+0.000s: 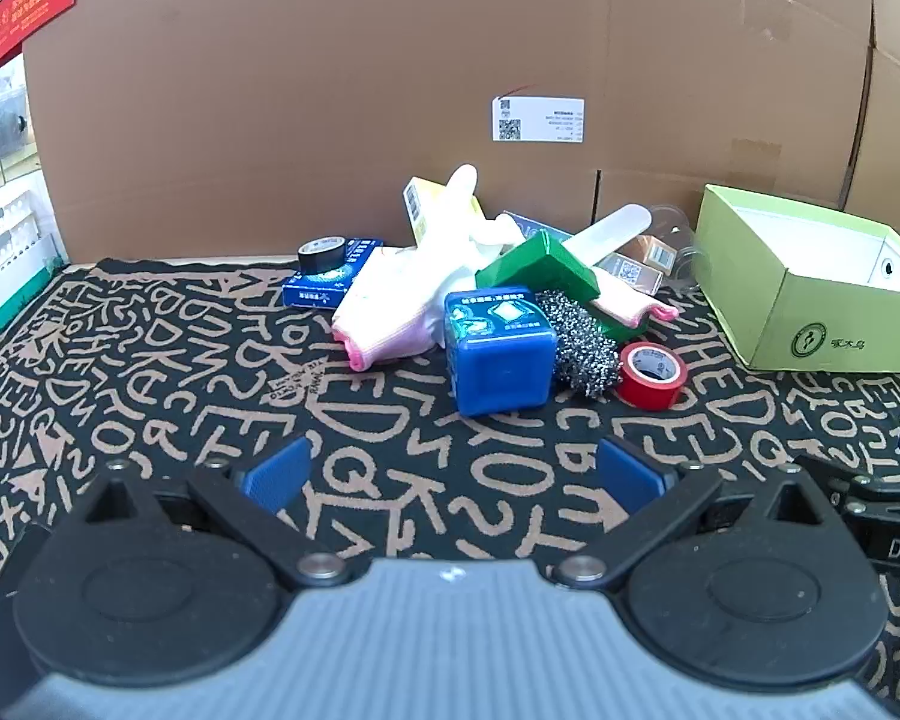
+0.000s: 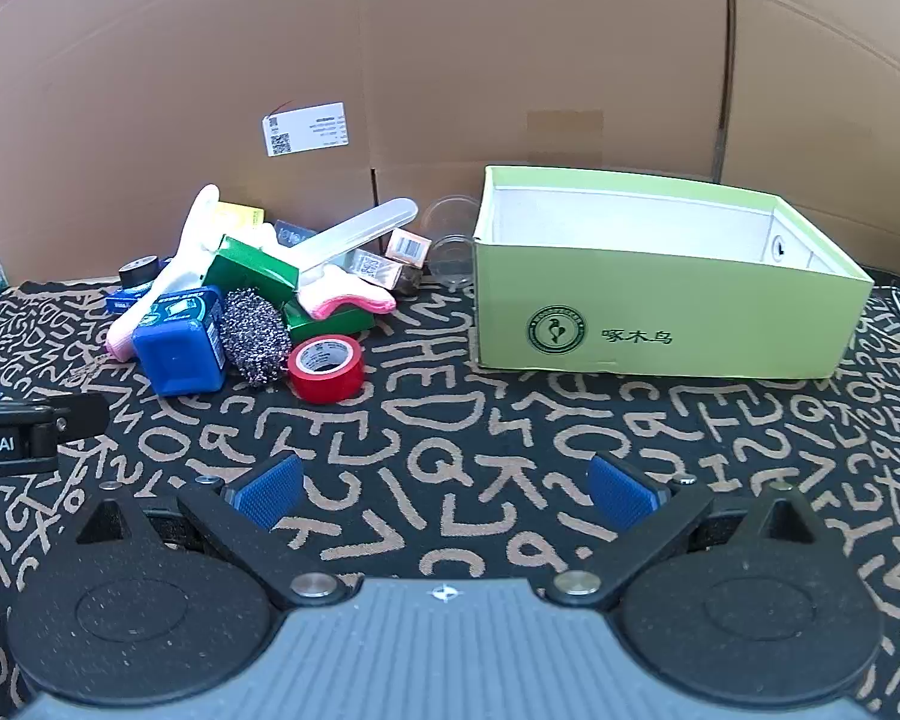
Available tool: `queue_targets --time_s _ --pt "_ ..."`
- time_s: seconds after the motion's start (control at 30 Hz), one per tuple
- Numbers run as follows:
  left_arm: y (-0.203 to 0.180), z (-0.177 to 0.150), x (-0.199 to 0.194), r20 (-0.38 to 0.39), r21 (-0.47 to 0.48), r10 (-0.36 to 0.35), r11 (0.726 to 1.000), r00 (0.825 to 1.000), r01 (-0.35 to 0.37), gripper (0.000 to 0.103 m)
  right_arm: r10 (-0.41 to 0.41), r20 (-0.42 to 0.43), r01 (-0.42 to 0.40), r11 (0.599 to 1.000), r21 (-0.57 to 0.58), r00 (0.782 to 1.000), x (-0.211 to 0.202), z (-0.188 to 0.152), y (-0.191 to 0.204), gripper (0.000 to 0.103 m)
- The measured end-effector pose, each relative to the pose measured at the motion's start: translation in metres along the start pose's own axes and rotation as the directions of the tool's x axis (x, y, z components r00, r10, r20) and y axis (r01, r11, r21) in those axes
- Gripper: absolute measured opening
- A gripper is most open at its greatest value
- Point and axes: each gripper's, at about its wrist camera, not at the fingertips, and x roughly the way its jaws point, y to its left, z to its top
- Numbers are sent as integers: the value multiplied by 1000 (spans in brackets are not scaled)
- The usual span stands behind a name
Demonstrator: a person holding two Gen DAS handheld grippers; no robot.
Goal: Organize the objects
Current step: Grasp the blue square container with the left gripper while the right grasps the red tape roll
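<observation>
A pile of objects lies on the lettered mat: a blue cube box [image 1: 498, 351] [image 2: 180, 339], a steel scourer [image 1: 579, 345] [image 2: 255, 336], a red tape roll [image 1: 654, 375] [image 2: 327, 369], a green box [image 1: 540, 267] [image 2: 252, 270], pink-white gloves [image 1: 402, 300] [image 2: 348, 297], a black tape roll [image 1: 323, 253] [image 2: 138, 270] on a flat blue box [image 1: 330, 285]. An open light-green box [image 1: 810, 294] [image 2: 660, 312] stands to the right, empty. My left gripper [image 1: 450, 474] is open, short of the blue cube. My right gripper [image 2: 447, 489] is open, before the green box.
A cardboard wall [image 1: 330, 90] [image 2: 510, 60] backs the mat. A clear tube [image 2: 360, 234], small cartons [image 2: 390, 261] and a clear plastic cup [image 2: 450, 258] lie behind the pile. The other gripper shows at the right edge of the left wrist view [image 1: 888, 504] and at the left edge of the right wrist view [image 2: 24, 426].
</observation>
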Motion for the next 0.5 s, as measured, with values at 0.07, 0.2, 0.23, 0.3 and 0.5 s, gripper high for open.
queue_targets --time_s 0.07,0.2,0.23,0.3,0.5 --pt "1 1 4 -6 -5 -3 1000 1000 3 103 7 0 -7 1000 -8 1000 3 0 1 103" --pt "2 4 11 -17 -12 -10 1000 1000 10 103 19 2 -18 1000 -23 1000 8 0 3 103" --pt "2 5 13 -19 -12 -10 1000 1000 9 103 21 3 -21 1000 -23 1000 9 1 3 103" --pt "2 7 17 -23 -13 -13 1000 1000 13 103 28 6 -28 999 -22 1000 12 2 3 103" --pt "0 17 31 -28 -21 -33 999 999 32 103 66 34 -65 998 -26 997 20 3 3 103"
